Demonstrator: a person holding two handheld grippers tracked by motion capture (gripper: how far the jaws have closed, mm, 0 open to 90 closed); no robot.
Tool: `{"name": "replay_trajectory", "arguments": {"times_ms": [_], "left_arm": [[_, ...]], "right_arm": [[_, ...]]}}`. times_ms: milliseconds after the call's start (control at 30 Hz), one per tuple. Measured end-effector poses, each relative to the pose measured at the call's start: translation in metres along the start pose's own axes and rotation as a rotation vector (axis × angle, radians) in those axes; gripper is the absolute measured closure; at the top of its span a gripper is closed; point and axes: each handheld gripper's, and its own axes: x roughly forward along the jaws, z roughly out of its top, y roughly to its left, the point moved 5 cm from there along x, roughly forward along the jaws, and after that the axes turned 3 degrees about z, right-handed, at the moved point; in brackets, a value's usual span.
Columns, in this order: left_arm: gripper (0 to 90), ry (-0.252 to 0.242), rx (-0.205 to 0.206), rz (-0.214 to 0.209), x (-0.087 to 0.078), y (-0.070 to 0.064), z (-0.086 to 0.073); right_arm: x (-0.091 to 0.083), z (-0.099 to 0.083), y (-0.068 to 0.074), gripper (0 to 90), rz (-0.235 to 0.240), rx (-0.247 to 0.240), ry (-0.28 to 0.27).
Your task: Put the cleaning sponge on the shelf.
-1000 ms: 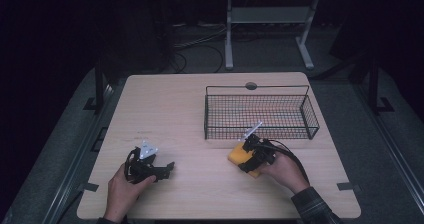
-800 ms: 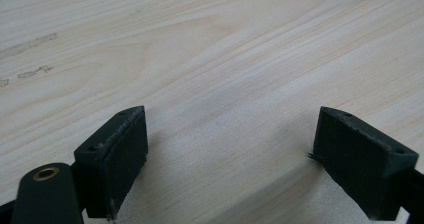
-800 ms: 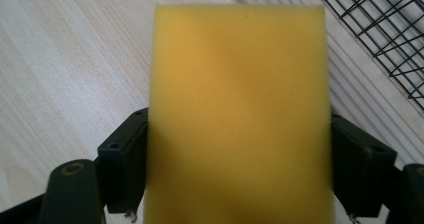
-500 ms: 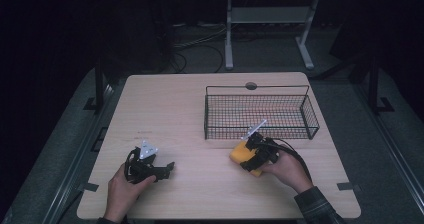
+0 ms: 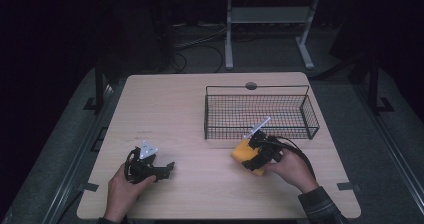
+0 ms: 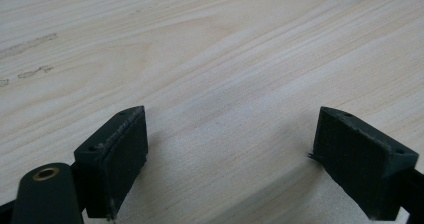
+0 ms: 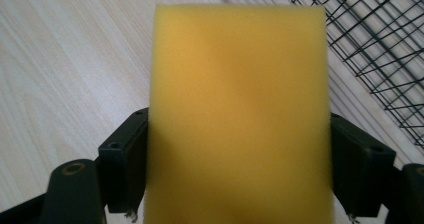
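Note:
A yellow sponge [image 5: 243, 153] sits just above the light wooden table [image 5: 170, 114], a little in front of the wire basket's near left corner. My right gripper [image 5: 251, 159] is shut on it. In the right gripper view the sponge [image 7: 240, 84] stands between the two black jaws of the right gripper [image 7: 239, 169], and each jaw presses against one of its sides. At the table's front left my left gripper [image 5: 169, 168] lies low over the wood. In the left gripper view the left gripper [image 6: 230, 154] is open, with bare wood between its jaws.
A black wire basket [image 5: 260, 129] stands at the back right of the table, and nothing shows inside it; its mesh [image 7: 380, 29] lies to the upper right of the sponge. A dark round grommet [image 5: 251, 86] sits at the table's far edge. Dark floor with cables and a stand lies beyond.
My right gripper has drifted slightly to the right with the sponge in it. The left gripper has stayed where it was.

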Motion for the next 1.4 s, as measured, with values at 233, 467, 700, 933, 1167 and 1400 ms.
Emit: {"name": "replay_trajectory", "arguments": {"times_ms": [233, 467, 700, 933, 1167, 1400], "left_arm": [[13.4, -0.003, -0.007, -0.001, 0.000, -0.001, 0.000], [13.4, -0.003, -0.007, -0.001, 0.000, -0.001, 0.000], [13.4, -0.002, -0.003, 0.000, 0.000, 0.000, 0.000], [13.4, -0.002, -0.004, 0.000, 0.000, 0.000, 0.000], [13.4, -0.001, -0.002, -0.001, 0.000, 0.000, 0.000], [13.4, -0.004, -0.005, -0.001, 0.000, 0.000, 0.000]], "right_arm": [[-0.013, 0.000, -0.001, 22.3, -0.002, 0.004, -0.020], [-0.026, 0.000, -0.004, 22.3, -0.011, 0.014, -0.037], [-0.039, -0.002, -0.009, 22.4, -0.022, 0.029, -0.058], [-0.048, -0.003, -0.015, 22.4, -0.032, 0.034, -0.072], [-0.057, -0.003, -0.020, 22.4, -0.043, 0.049, -0.087], [-0.068, -0.002, -0.029, 22.4, -0.063, 0.065, -0.097]]}}
